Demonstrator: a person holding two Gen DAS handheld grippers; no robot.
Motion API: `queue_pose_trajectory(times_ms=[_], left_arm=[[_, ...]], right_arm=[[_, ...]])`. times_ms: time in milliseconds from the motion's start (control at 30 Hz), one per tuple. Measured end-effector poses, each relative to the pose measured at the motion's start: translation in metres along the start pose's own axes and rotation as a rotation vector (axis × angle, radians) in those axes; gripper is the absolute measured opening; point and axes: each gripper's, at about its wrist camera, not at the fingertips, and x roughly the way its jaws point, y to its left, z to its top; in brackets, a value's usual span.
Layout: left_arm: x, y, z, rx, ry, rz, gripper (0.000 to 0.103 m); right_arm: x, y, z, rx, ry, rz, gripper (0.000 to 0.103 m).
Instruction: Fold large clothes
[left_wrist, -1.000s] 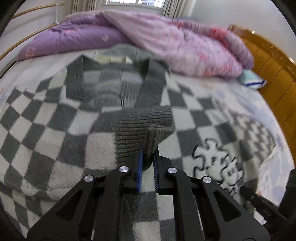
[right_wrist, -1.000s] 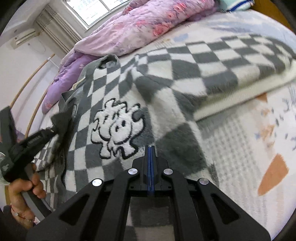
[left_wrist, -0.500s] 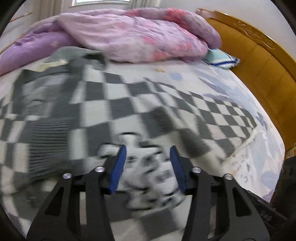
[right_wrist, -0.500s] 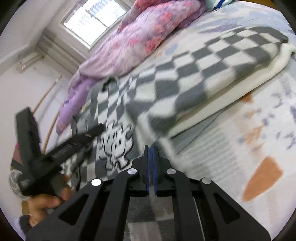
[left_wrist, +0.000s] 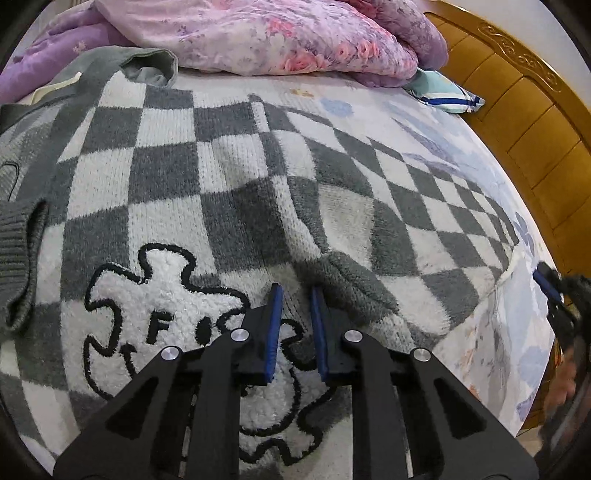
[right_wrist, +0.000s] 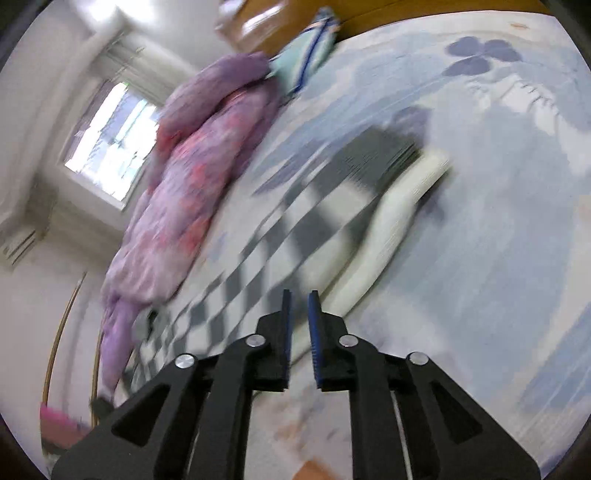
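While the checkered sweater (left_wrist: 236, 192) lay spread flat on the bed sheet (left_wrist: 491, 354), its puzzle-piece patch (left_wrist: 166, 291) sat just ahead of your left gripper (left_wrist: 295, 325), and a ribbed cuff (left_wrist: 18, 254) rested folded in at the left edge of that view. The extended sleeve (right_wrist: 373, 206) ran out toward the wooden headboard (left_wrist: 524, 122), with the floral quilt (left_wrist: 280, 33) heaped beyond the collar.

The step in hand appeared to be the second sleeve fold. For a clean result, you would have done well to take that sleeve near its cuff end, lift only enough to clear the body, and lay it straight across so the checks lined up.

Your left gripper pointed steeply down over a raised wrinkle beside the patch. Its jaws had just been closing and stood slightly parted; a little fabric lay in the gap, but no pad clearly pressed on it, so nothing was grasped. Your right gripper (right_wrist: 298, 332) was tilted and rolled, aimed along the sleeve from the near side, the view heavily blurred. Its jaws had just been opening, stood narrowly apart and held nothing.
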Motion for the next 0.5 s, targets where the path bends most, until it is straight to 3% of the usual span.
queue_pose_trajectory(times_ms=[67,200,400,500], left_arm=[[0.0,0.0,-0.001,-0.006,-0.005,0.004,0.016],[-0.001,0.001,-0.002,-0.008,-0.013,0.004,0.016],[0.0,0.002,-0.003,-0.006,-0.018,-0.005,0.016],[0.0,0.003,-0.003,-0.007,-0.02,-0.009,0.016]], right_arm=[[0.01,-0.016,0.02,0.059,0.004,-0.004,0.022],[0.028,-0.035,0.038,0.154,0.045,0.024,0.023],[0.054,-0.042,0.038,0.193,0.115,0.006,0.027],[0.061,-0.047,0.038,0.219,0.117,0.05,0.029]])
